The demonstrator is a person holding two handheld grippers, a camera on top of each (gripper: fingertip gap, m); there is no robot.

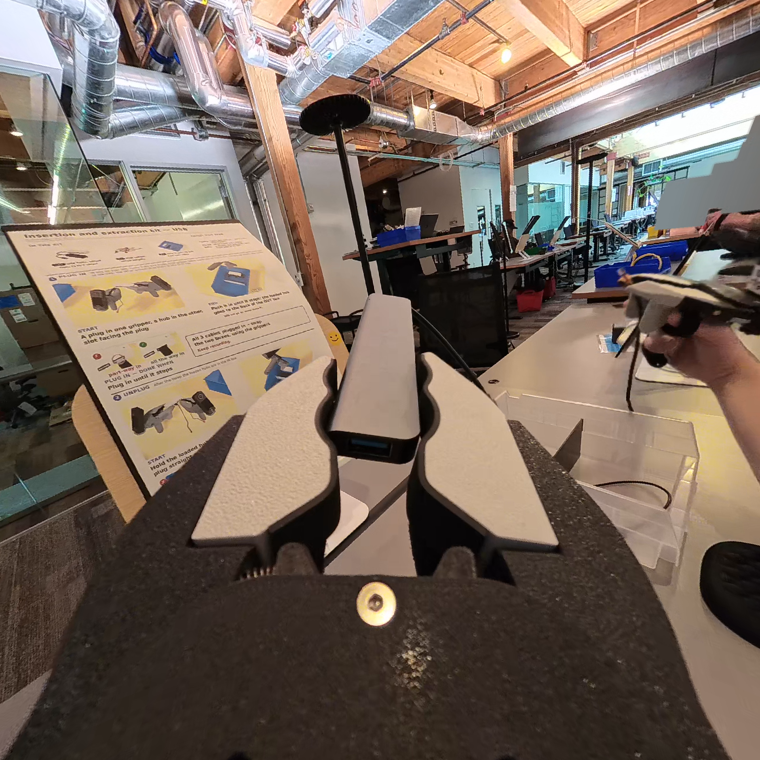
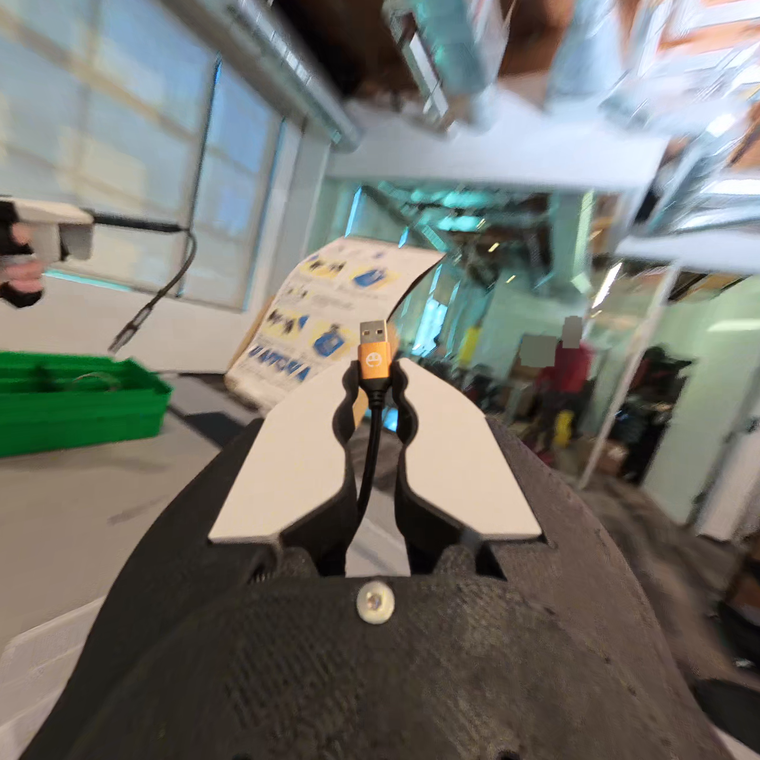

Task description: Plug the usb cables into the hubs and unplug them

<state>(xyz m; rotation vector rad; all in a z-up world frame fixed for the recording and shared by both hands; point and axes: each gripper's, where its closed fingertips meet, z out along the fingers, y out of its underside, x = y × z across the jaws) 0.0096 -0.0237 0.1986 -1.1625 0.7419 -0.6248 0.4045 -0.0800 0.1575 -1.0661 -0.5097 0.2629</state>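
My left gripper (image 1: 375, 364) is shut on a grey USB hub (image 1: 376, 362), held up off the table and pointing away; its blue port (image 1: 369, 446) faces the camera and its black cord (image 1: 446, 349) trails off to the right. My right gripper (image 2: 374, 370) is shut on an orange USB plug (image 2: 373, 357) whose metal tip points forward and whose black cable (image 2: 370, 448) runs back between the fingers. In the left wrist view the right gripper (image 1: 674, 304) is at the far right, held in a hand. In the right wrist view the left gripper (image 2: 49, 242) shows at the far left, with the hub's cord (image 2: 172, 279) hanging from it.
An instruction board (image 1: 172, 329) leans on a wooden stand at the left. A clear plastic box (image 1: 617, 452) with a black cable inside sits on the white table (image 1: 555, 362). A green bin (image 2: 78, 403) sits on the table. Desks, chairs and blue bins fill the room behind. The gap from one gripper's tips to the other's is roughly 40 centimeters.
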